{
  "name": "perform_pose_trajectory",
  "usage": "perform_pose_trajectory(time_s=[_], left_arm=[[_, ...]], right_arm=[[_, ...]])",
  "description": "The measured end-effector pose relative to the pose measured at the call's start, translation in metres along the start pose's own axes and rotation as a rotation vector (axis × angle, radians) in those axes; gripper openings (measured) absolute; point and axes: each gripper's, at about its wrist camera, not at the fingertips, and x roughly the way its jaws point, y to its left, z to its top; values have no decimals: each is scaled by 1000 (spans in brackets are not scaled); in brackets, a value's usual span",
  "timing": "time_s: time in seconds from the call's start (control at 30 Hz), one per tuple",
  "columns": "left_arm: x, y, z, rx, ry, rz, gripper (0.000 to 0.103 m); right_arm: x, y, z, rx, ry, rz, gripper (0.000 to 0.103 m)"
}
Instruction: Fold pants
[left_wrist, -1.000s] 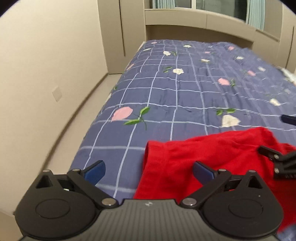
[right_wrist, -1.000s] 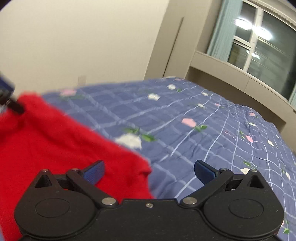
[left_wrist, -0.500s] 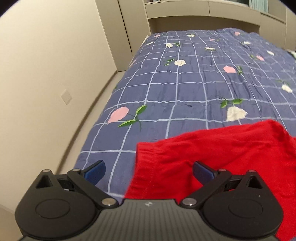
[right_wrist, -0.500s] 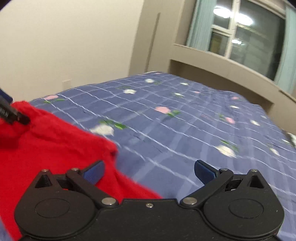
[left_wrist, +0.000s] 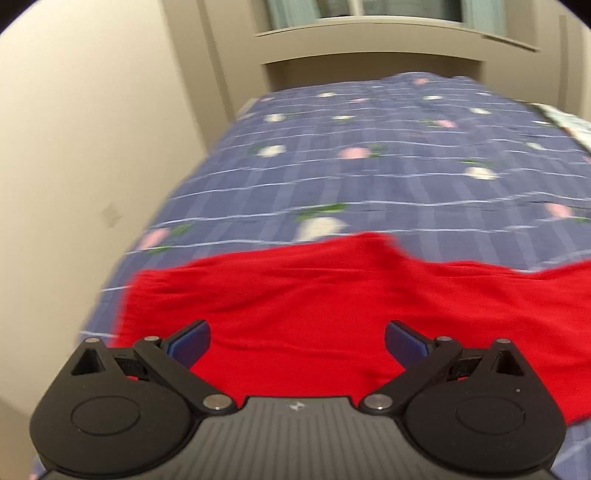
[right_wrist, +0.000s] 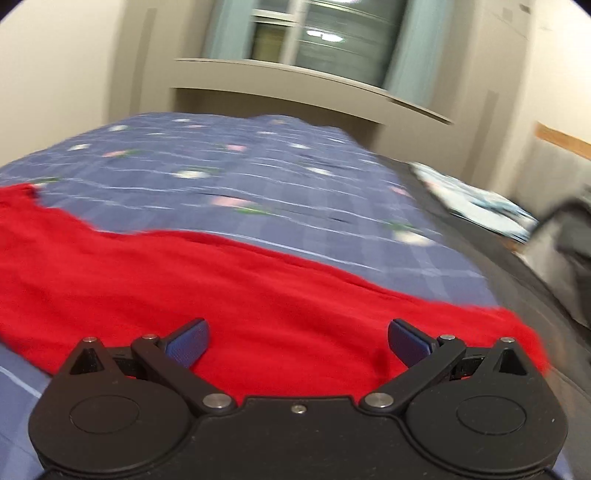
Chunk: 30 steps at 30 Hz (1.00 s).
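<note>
Both wrist views low, close over red pants (left_wrist: 332, 295), facing window (right_wrist: 321, 40); share bed (left_wrist: 369, 177).

A bed (left_wrist: 388, 177) with a blue checked floral cover carries red pants (left_wrist: 314, 295) spread flat.

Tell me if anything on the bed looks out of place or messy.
Nothing looks damaged or spilled. The red pants lie spread across the near end of the bed, their far edge wavy and bunched rather than straight. One end reaches the bed's right side. Both tools are open and hold nothing.
</note>
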Motion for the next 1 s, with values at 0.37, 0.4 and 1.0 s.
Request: perform_pose_trajectory(time_s=[0.37,0.4,1.0], left_arm=[[-6,-139,-2,82,-23,-283,103],[-6,-152,-2,87,-24,-309,103],[30,-185,2,134,92,-337,103]], right_arm=[[-5,-149,-37,434,50,80,103],[-5,-156,-39,462,60,76,102],[16,-213,-65,1088,36,153,69]])
